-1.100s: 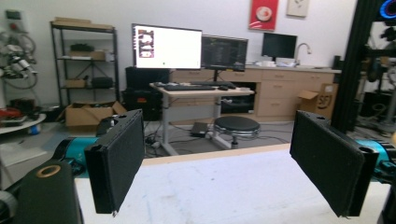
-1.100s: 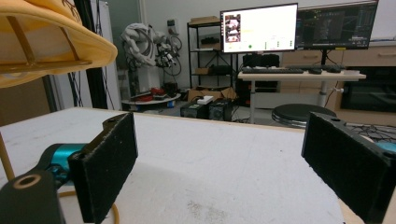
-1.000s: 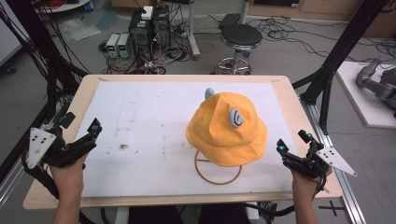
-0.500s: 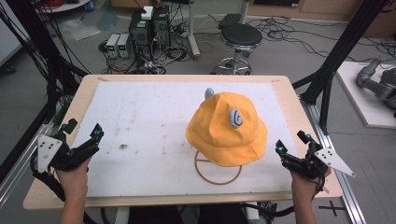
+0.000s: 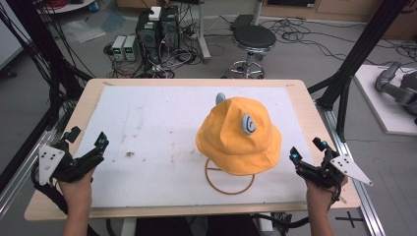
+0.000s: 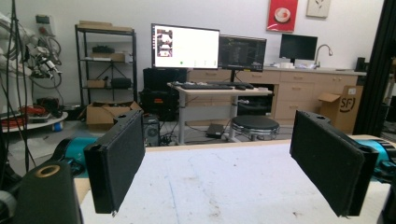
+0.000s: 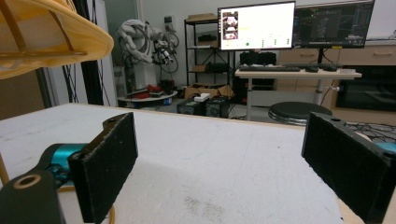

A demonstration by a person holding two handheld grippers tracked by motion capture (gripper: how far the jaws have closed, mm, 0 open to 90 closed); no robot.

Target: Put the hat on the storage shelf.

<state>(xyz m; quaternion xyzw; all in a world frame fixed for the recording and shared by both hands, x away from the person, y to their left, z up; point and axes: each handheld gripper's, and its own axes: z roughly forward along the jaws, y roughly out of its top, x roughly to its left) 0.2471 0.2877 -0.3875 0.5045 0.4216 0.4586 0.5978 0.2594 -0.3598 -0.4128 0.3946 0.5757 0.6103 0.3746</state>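
Observation:
A yellow bucket hat [image 5: 238, 135] with a grey-blue ear and a round patch sits on a thin wooden stand whose ring base [image 5: 229, 179] rests on the white mat, right of centre. The hat's brim [image 7: 51, 42] hangs at the upper left of the right gripper view. My left gripper [image 5: 87, 139] is held at the table's near left edge, jaws wide apart with nothing between them. In its own view the left gripper [image 6: 229, 170] looks across bare mat. My right gripper [image 5: 307, 149] is open beside the hat's right side, apart from it; between the jaws of the right gripper [image 7: 224, 165] lies bare mat.
The white mat [image 5: 157, 123] covers a wooden table [image 5: 64, 206] and bears a few dark stains. Black frame posts [image 5: 344, 73] stand at the table's sides. Beyond the far edge are a stool [image 5: 252, 42], computer boxes and cables on the floor.
My left gripper has drifted a little toward the near left corner of the table. The right gripper and the hat have stayed put.

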